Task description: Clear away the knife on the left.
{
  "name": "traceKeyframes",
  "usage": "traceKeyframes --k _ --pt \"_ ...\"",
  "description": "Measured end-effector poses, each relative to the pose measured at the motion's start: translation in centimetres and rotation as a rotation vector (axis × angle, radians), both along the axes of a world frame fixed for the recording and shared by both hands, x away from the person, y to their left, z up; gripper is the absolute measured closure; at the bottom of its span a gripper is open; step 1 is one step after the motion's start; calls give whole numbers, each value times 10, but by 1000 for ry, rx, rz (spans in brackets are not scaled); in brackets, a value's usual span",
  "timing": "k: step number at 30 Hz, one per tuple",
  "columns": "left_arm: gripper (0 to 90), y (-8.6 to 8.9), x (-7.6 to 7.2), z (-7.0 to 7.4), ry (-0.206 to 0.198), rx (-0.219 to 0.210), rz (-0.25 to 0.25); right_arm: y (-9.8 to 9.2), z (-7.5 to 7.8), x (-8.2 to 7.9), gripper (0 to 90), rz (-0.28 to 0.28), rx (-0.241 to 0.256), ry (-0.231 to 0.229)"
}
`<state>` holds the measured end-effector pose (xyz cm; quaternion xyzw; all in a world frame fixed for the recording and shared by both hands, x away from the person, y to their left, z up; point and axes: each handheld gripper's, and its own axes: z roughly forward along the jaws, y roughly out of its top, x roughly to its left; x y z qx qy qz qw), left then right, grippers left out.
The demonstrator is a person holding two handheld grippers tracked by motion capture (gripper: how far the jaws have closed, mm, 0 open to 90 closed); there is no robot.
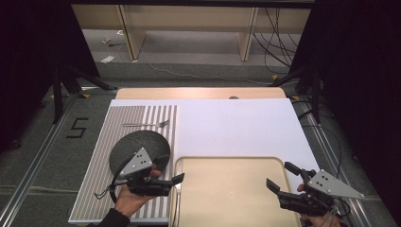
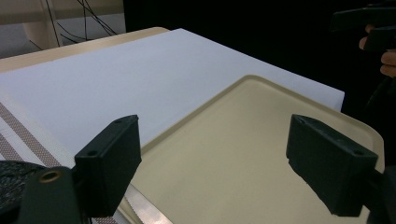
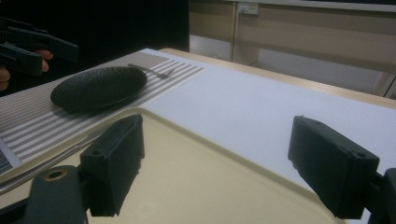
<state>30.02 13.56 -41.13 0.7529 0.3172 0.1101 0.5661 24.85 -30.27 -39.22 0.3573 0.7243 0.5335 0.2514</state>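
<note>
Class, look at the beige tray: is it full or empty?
Empty. The beige tray shows a bare surface in the high view and both gripper views; the plate sits beside it on the striped mat.

The left gripper (image 1: 176, 178) is hiding the near rim of the black plate (image 1: 137, 144); the frame's bottom edge is cropping the tray (image 1: 227, 194) beneath both claws.

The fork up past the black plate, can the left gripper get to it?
Probably yes. The fork lies in the open on the striped mat, and the left gripper is open. Only the black plate sits between, low enough to pass over.
</note>
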Motion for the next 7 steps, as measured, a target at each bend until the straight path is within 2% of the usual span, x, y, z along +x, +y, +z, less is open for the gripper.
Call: traceKeyframes --k 7 --pt "176 0 1 0 1 4 -5 0 0 0 193 1 -3 -2"
